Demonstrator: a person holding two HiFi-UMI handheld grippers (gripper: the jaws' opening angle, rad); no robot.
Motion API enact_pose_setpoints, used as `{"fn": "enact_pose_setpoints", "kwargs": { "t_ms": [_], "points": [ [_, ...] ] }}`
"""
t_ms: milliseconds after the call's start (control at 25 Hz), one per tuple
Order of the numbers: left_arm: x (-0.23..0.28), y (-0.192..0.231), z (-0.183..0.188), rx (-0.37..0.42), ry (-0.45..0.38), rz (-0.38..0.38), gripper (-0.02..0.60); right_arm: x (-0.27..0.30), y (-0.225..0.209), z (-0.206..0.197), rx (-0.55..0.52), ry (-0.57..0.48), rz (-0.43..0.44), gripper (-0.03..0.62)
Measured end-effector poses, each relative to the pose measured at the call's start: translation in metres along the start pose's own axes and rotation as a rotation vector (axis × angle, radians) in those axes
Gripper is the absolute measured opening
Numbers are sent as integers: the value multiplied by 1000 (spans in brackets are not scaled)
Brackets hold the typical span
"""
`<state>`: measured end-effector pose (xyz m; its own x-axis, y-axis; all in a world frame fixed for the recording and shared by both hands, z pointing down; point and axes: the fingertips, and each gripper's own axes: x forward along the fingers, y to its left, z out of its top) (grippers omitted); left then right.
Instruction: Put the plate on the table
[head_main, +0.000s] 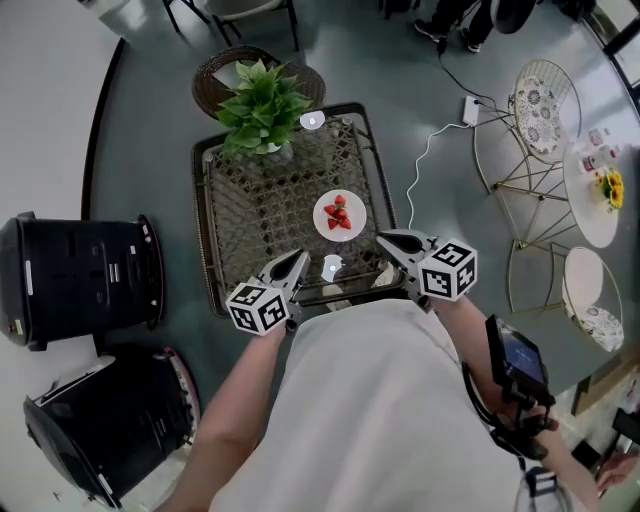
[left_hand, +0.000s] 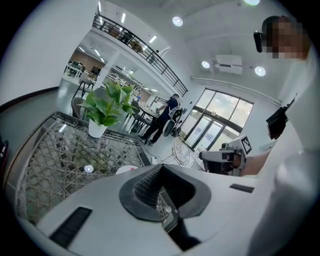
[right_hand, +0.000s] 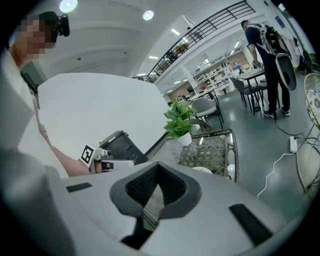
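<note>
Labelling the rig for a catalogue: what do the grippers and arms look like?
The left gripper and right gripper have pale grey bodies, dark ribbed pads and a cube of black-and-white square markers each. The shirt is white, short-sleeved.

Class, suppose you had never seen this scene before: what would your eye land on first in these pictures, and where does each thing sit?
A white plate of red fruit stands out at the middle of the glass-topped woven table. A leafy green potted plant stands at the table's far end. By the near edge are the left gripper and right gripper, both with jaws together and empty.
</note>
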<state>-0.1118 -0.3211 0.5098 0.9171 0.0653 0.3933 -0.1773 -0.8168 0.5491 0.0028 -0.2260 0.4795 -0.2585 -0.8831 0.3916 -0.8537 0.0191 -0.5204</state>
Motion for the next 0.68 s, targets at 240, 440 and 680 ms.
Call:
{"fn": "enact_pose_setpoints", "kwargs": {
  "t_ms": [240, 440, 680],
  "points": [
    [-9, -1, 1, 18, 4, -10, 5, -1, 15, -3, -17, -15, 11, 5],
    [-13, 1, 2, 24, 3, -18, 5, 0, 19, 0, -33, -27, 3, 5],
    [-21, 4, 2, 32, 8, -25, 5, 3, 28, -1, -39, -28, -5, 5]
  ]
}}
